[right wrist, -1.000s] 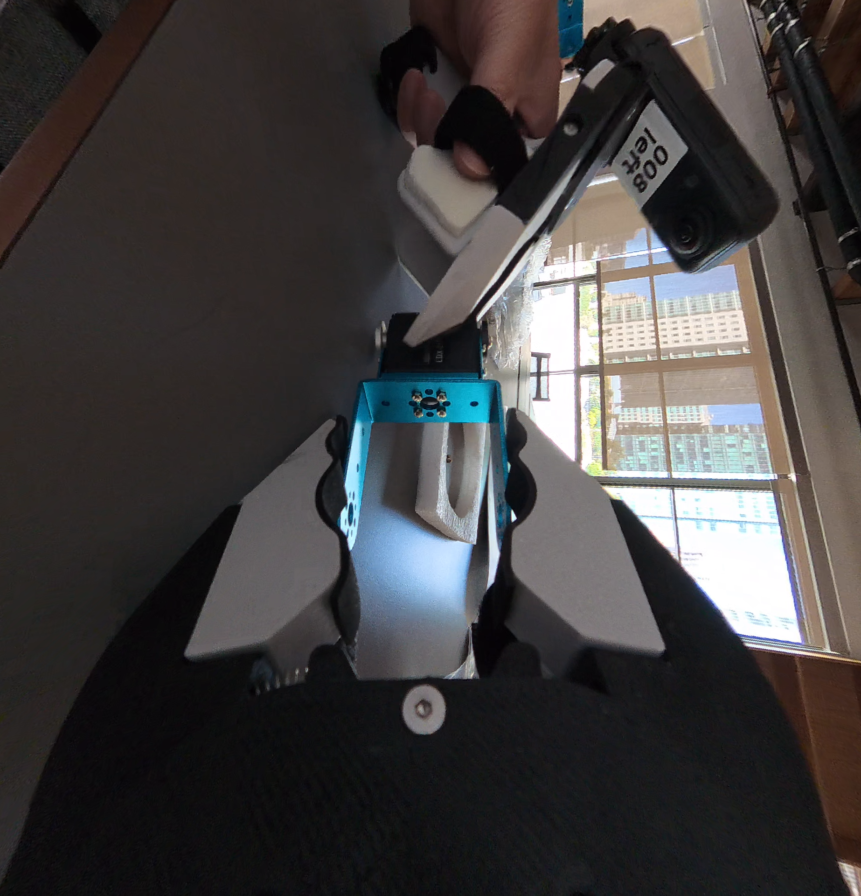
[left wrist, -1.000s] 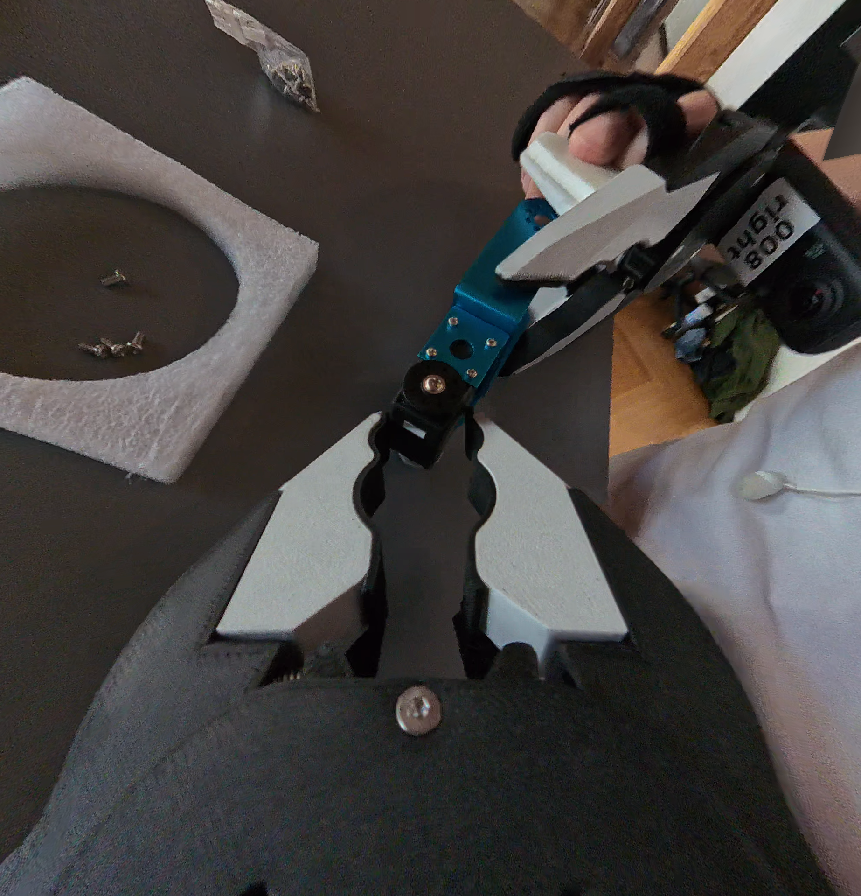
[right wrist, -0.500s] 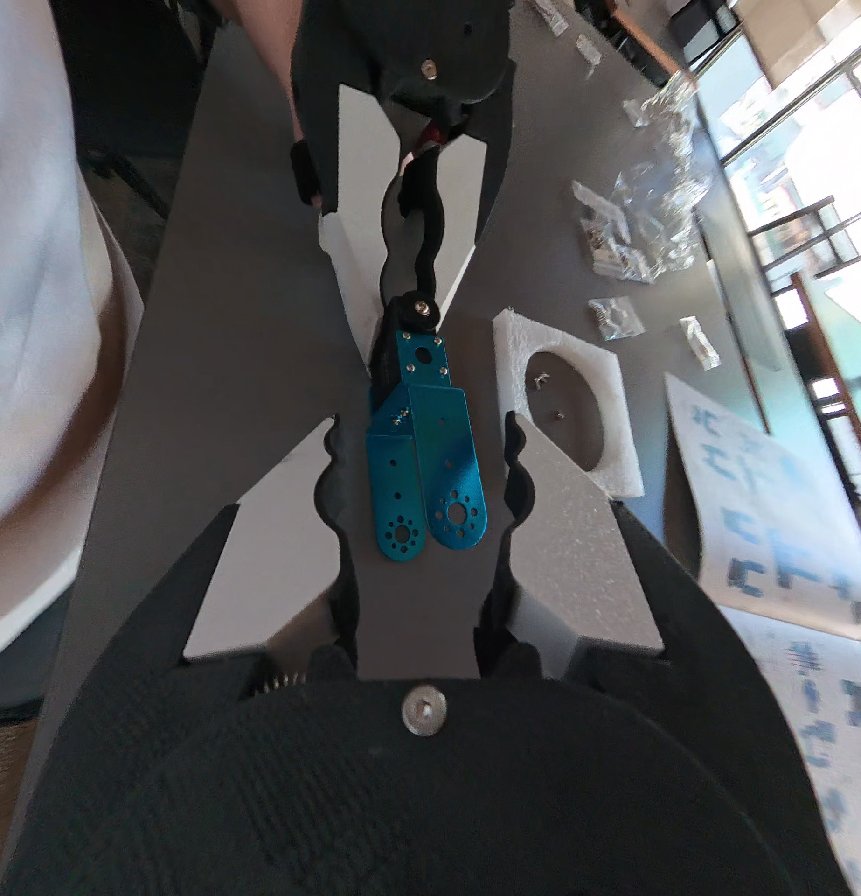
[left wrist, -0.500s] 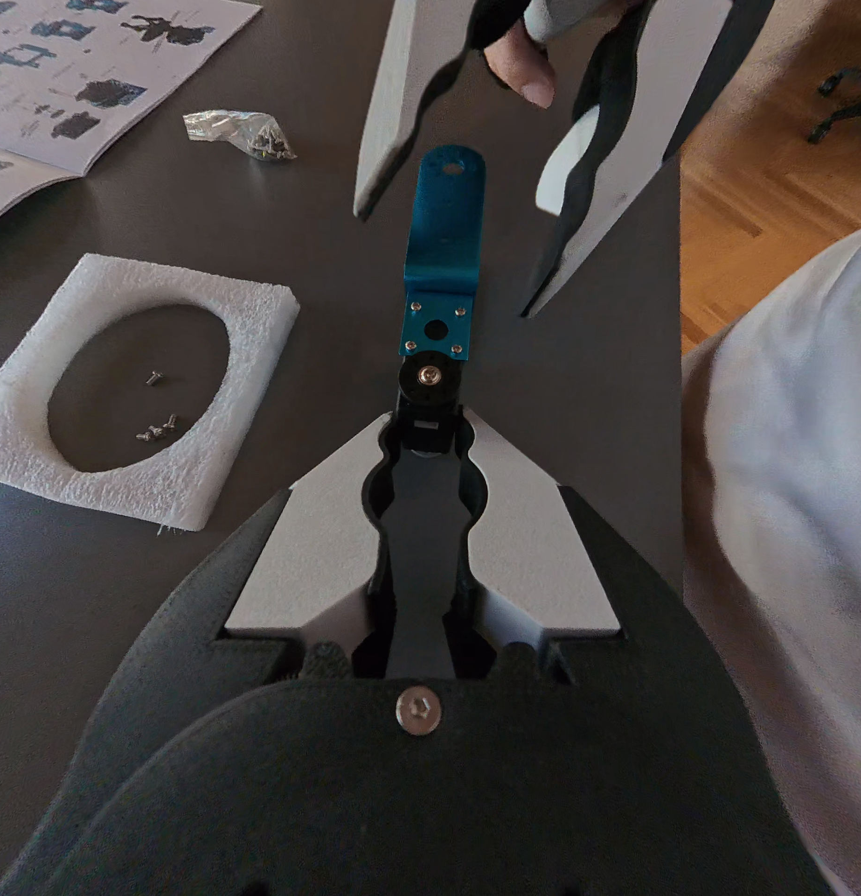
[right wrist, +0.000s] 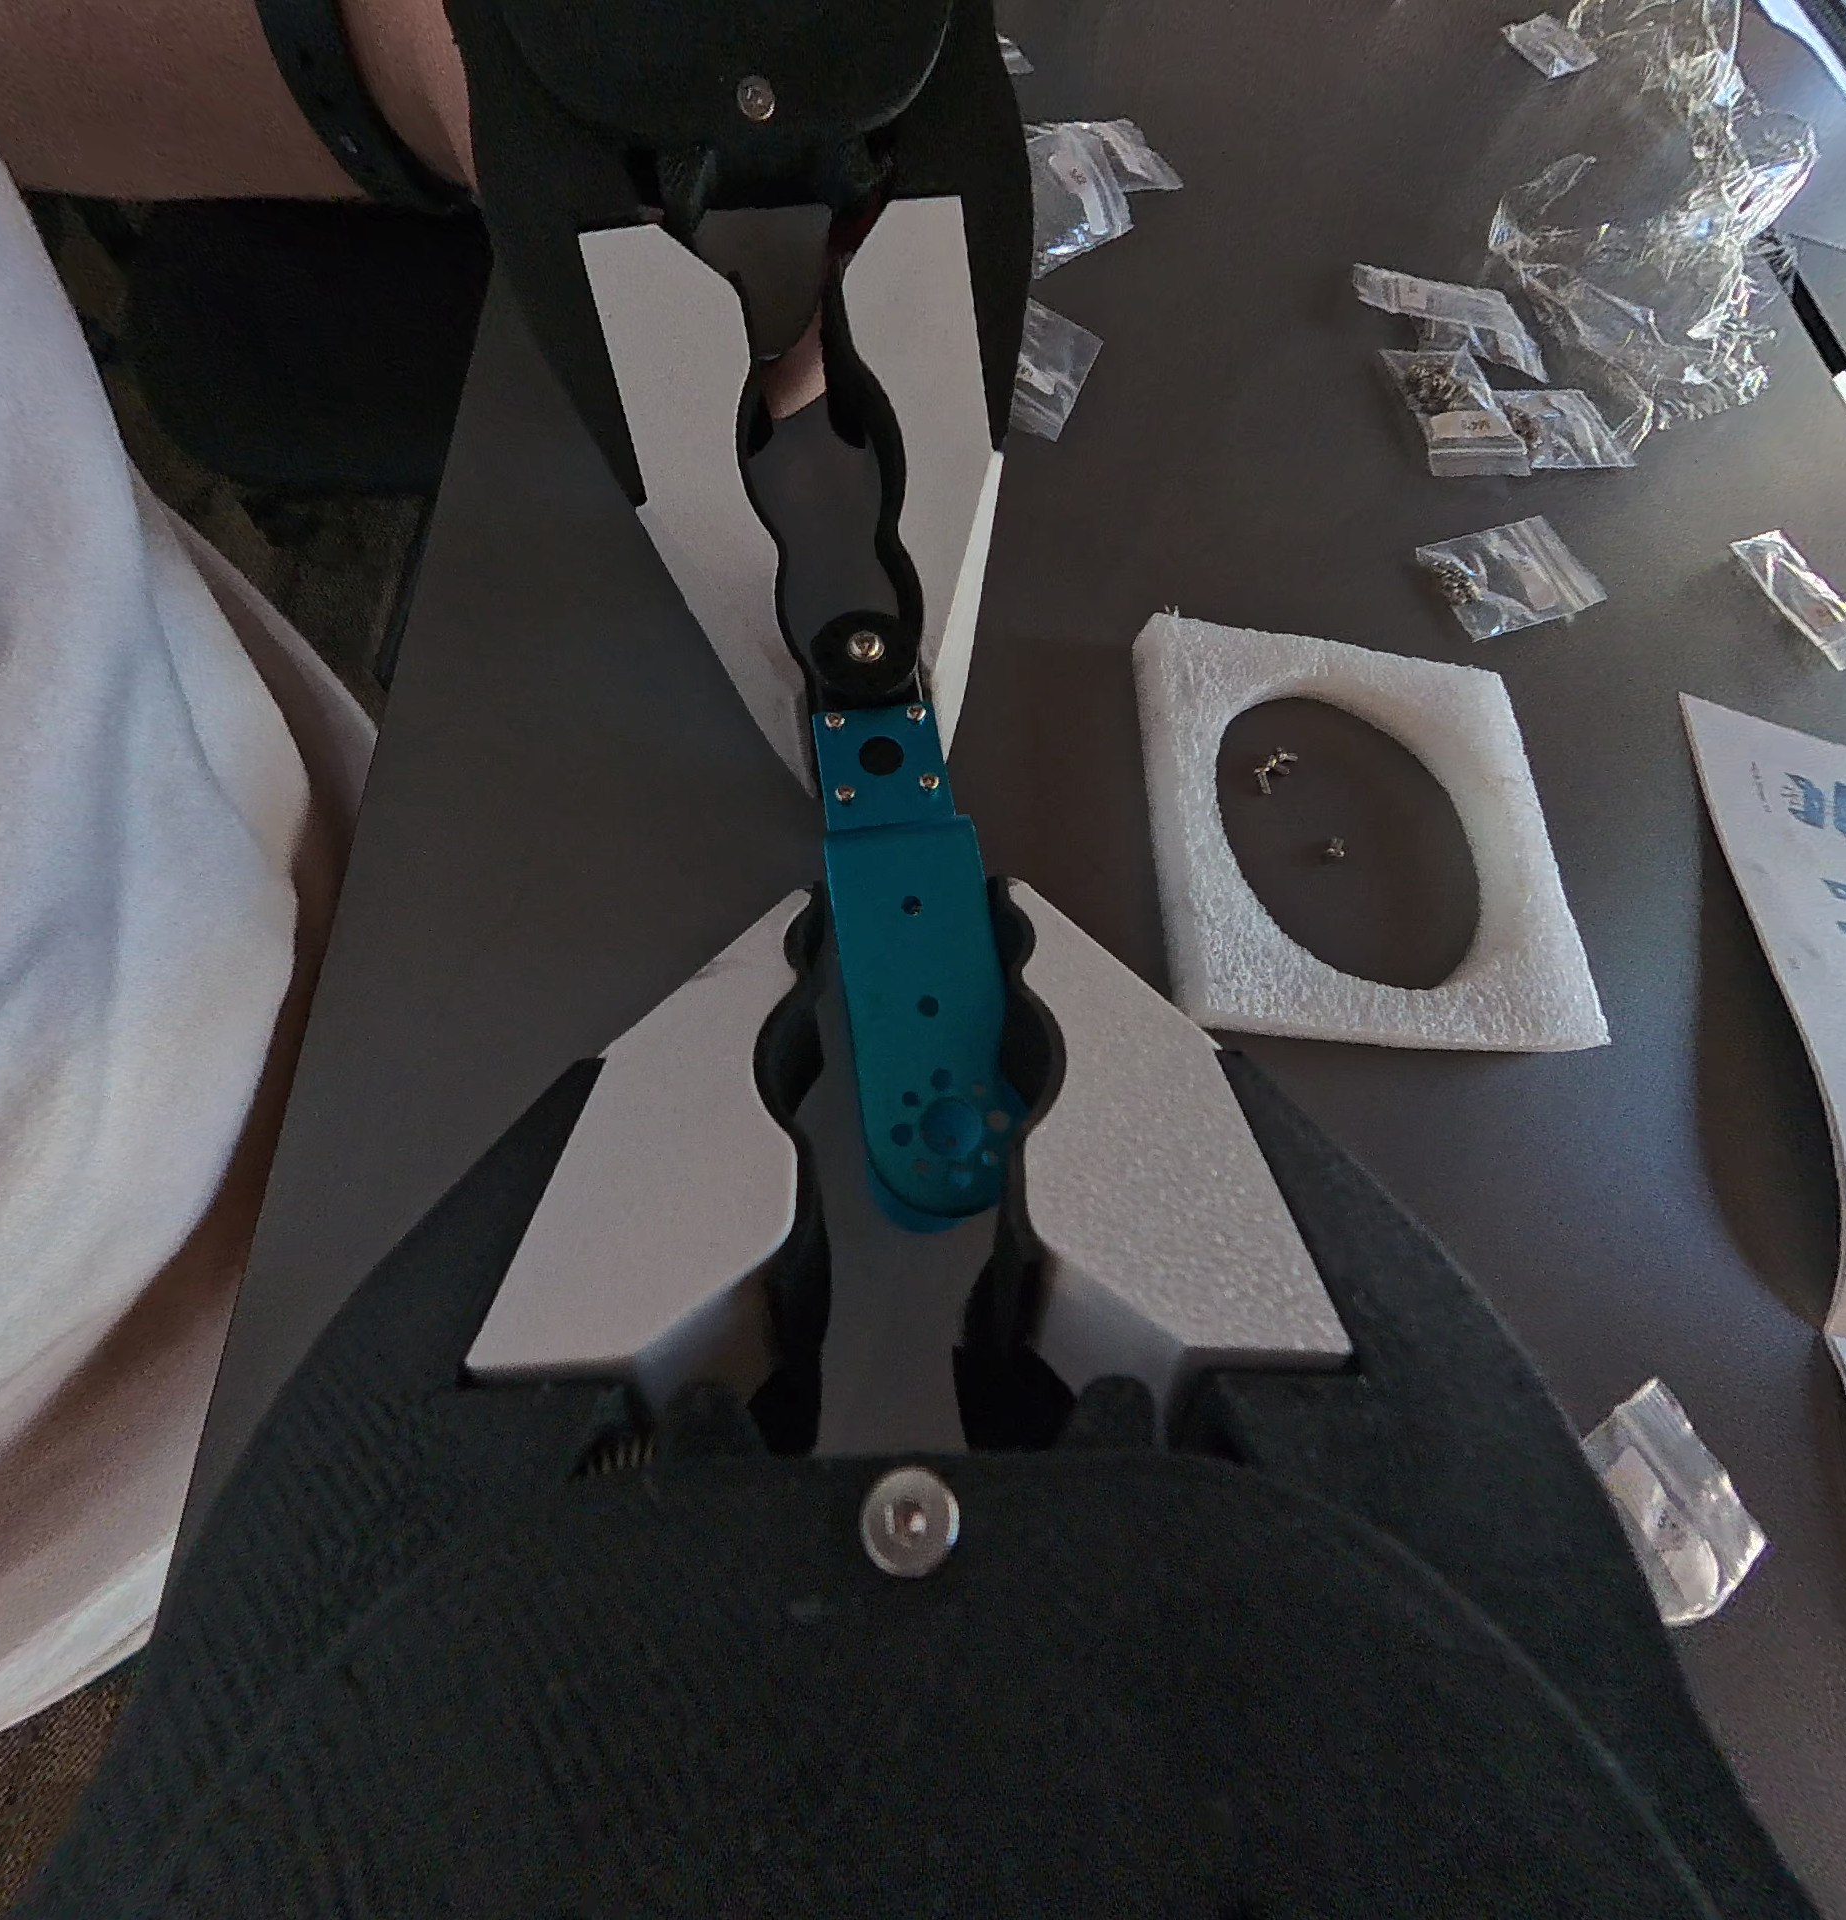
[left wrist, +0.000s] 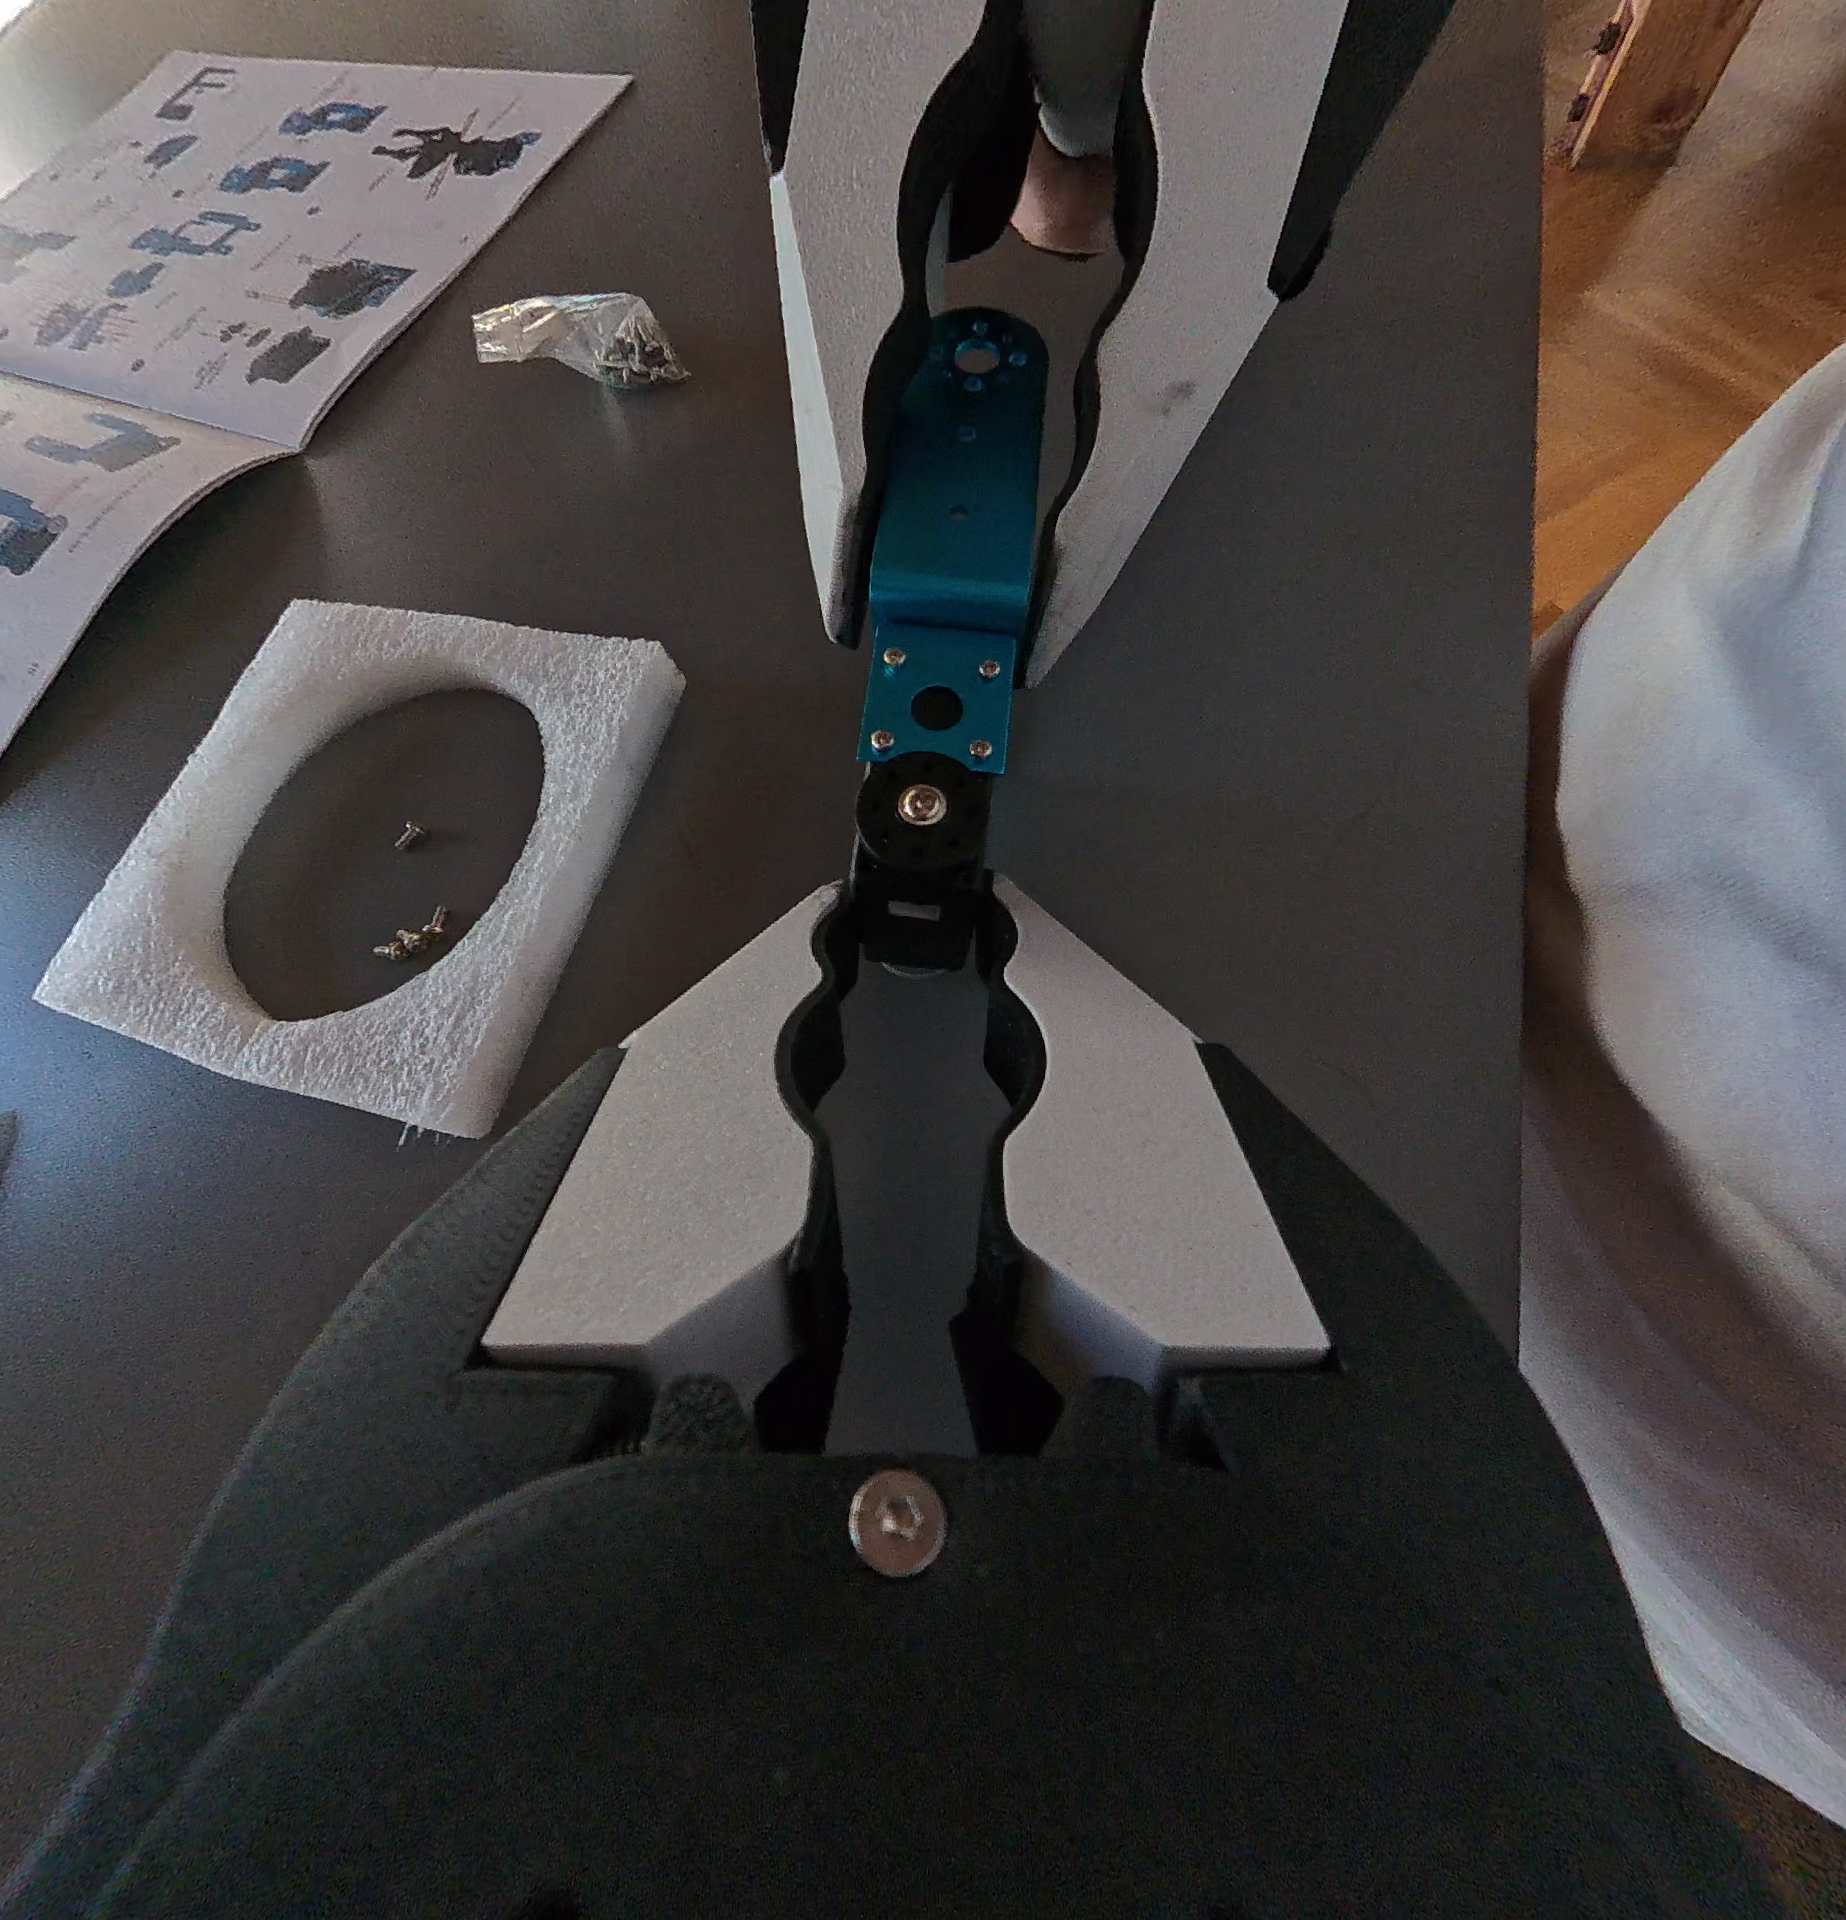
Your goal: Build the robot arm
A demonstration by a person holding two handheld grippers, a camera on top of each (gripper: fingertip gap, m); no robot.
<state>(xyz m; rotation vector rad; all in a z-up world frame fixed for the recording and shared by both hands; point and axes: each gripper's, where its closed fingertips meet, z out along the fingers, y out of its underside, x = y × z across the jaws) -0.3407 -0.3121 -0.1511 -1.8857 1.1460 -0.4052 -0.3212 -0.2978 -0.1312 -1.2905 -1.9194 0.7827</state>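
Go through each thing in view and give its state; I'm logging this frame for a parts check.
left hand-held gripper: shut on the black servo.
right hand-held gripper: closed around the blue bracket.
black servo: held above the table, joined to the bracket.
blue bracket: screwed to the servo.
foam frame: flat on the table, loose screws in its cut-out.
screw bag: lying sealed.
booklet: open.

The left gripper (left wrist: 914, 914) clamps a black servo (left wrist: 914, 852) whose round horn faces up. Bolted to the servo, a blue U-bracket (right wrist: 924, 997) extends away, its sides pinched in the right gripper (right wrist: 914, 935), above the desk (left wrist: 1262, 831).
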